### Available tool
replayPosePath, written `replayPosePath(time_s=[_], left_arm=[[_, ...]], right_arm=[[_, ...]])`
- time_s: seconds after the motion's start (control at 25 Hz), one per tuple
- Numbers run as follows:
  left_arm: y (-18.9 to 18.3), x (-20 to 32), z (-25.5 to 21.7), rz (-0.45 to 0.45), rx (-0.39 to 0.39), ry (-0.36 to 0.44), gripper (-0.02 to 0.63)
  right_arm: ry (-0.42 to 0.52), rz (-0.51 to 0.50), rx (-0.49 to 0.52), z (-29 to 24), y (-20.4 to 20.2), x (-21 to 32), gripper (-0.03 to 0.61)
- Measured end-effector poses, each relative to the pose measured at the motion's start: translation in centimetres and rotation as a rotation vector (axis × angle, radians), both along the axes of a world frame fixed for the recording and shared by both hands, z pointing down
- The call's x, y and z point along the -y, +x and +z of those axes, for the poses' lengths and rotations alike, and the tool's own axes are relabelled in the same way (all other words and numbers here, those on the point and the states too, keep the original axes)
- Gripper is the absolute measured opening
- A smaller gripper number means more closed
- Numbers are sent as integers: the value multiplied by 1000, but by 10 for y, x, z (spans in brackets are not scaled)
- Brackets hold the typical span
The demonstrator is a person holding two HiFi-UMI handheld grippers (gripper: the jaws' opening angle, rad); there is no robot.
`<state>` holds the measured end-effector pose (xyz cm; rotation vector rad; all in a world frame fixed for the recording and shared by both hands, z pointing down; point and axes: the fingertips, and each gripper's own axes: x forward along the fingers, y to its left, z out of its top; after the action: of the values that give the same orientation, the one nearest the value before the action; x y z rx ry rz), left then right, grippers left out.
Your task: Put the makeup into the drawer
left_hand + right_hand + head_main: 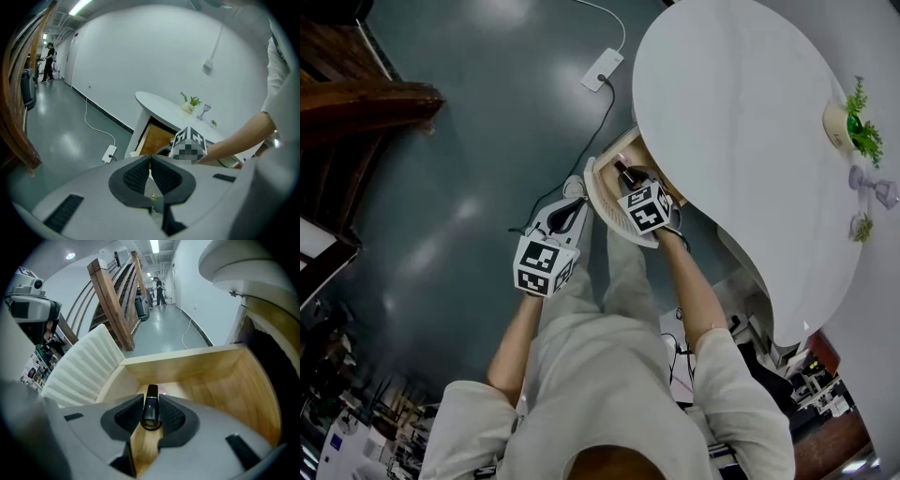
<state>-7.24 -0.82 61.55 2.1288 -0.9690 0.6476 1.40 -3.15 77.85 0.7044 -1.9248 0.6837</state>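
A black makeup tube [151, 405] with a thin metal band sits between the pads of my right gripper [151, 401], which is shut on it. It hangs inside the open wooden drawer [220, 385], above the light wood bottom. In the head view the right gripper [637, 192] is over the drawer [623, 150] under the white table's edge, and the dark tube [624, 172] pokes out past it. My left gripper [572, 208] stays to the left of the drawer, shut with nothing in it; in its own view the pads of the left gripper [150, 165] meet.
A white oval table [750, 122] carries small potted plants [862, 131] and a glass [874, 186]. The drawer's ribbed white front [79, 371] stands at the left. A white power strip [602, 69] with a cable lies on the dark floor. A wooden staircase [115, 301] rises behind.
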Motion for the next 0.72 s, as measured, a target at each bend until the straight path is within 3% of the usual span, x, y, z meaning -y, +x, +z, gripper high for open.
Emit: replayPosePath(time_s=[0.64,0.72], left_arm=[[-19,-6,11,-26,8,-19,17],[-21,-6,12,-28,8,-20,17]], right_arm=[[-48,-64,-96,48,-3,4,101],[-59,-74,-86,50,-5,3,148]])
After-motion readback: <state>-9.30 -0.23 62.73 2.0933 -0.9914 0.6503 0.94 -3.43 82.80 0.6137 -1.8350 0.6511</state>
